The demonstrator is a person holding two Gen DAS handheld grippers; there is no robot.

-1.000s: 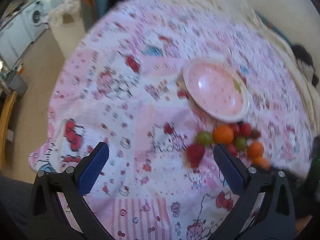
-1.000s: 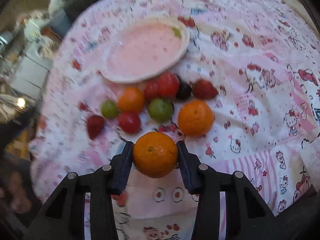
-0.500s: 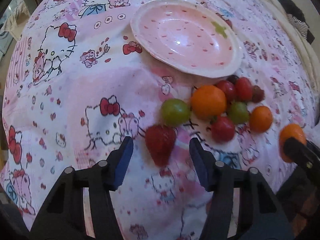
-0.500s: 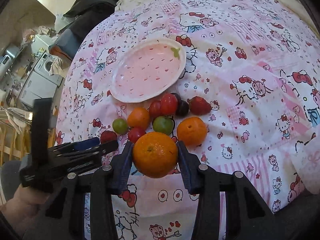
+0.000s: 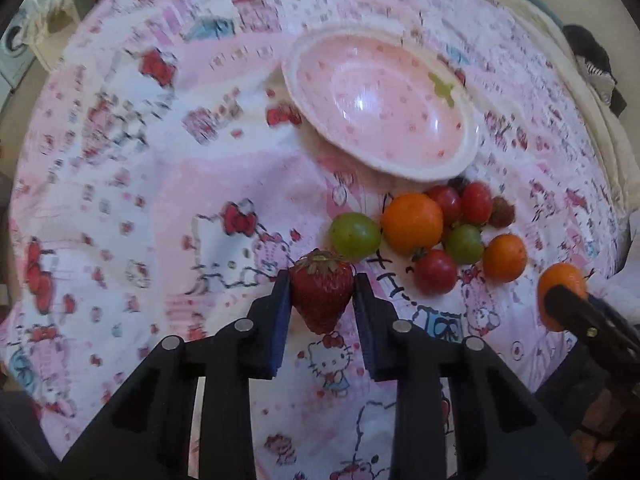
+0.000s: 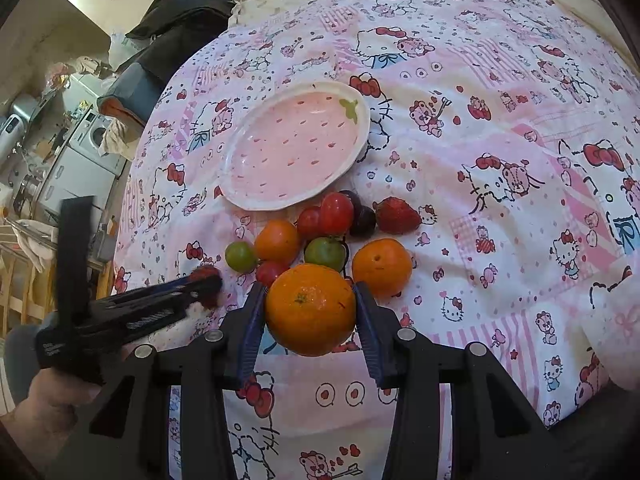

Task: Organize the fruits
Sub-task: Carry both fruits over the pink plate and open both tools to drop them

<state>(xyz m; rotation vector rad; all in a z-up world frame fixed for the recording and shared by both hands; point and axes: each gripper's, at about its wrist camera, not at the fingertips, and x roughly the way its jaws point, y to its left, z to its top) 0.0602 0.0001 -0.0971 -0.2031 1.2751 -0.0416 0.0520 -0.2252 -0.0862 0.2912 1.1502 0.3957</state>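
Observation:
My left gripper (image 5: 323, 278) is shut on a red strawberry (image 5: 320, 304), its blue pads pressing both sides just above the pink patterned bedspread (image 5: 160, 200). The right wrist view shows that same gripper (image 6: 208, 284) at the left of the fruit pile. My right gripper (image 6: 310, 286) is shut on a large orange (image 6: 310, 308), held above the cloth in front of the pile. The pink strawberry-shaped plate (image 5: 420, 176) (image 6: 256, 204) lies empty behind the fruit. The orange (image 5: 560, 276) also shows at the left wrist view's right edge.
On the cloth lie a green fruit (image 6: 240, 256), an orange tomato (image 6: 277, 240), red tomatoes (image 6: 336, 212), a second strawberry (image 6: 396, 216) and a mandarin (image 6: 382, 266). The bed's edge drops off at left toward a washing machine (image 6: 96, 136). Dark clothing (image 6: 180, 12) lies at the far end.
My left gripper came down over the strawberry and closed from wide open onto it. The right gripper rose slightly at first, then held still with the orange.

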